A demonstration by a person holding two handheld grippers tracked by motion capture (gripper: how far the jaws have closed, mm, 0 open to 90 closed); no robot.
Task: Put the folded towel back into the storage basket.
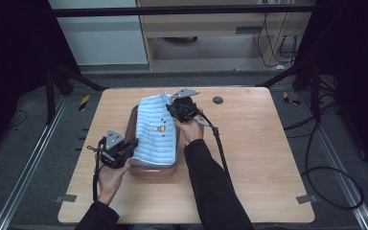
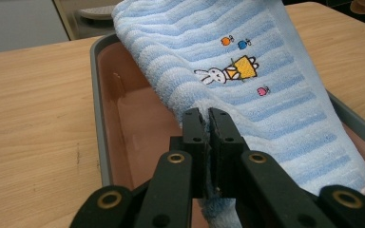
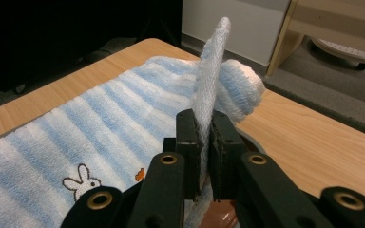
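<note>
A light blue striped towel (image 1: 154, 132) with a small rabbit picture lies stretched over a shallow tray (image 1: 134, 116) that has a grey rim and a reddish-brown inside. My left gripper (image 1: 133, 143) is shut on the towel's near left corner (image 2: 208, 124). At the far end, my right gripper (image 1: 171, 109) is shut on the towel's far right corner (image 3: 207, 95), and a flap of cloth stands up between its jaws. The towel (image 2: 247, 71) hangs slanted above the tray floor (image 2: 138, 123). The rabbit print (image 3: 83, 183) faces up.
The tray sits on a light wooden table (image 1: 254, 143). A small dark round disc (image 1: 217, 100) lies on the table behind the right gripper. Cables trail from both grippers. Dark floor and metal frame legs surround the table.
</note>
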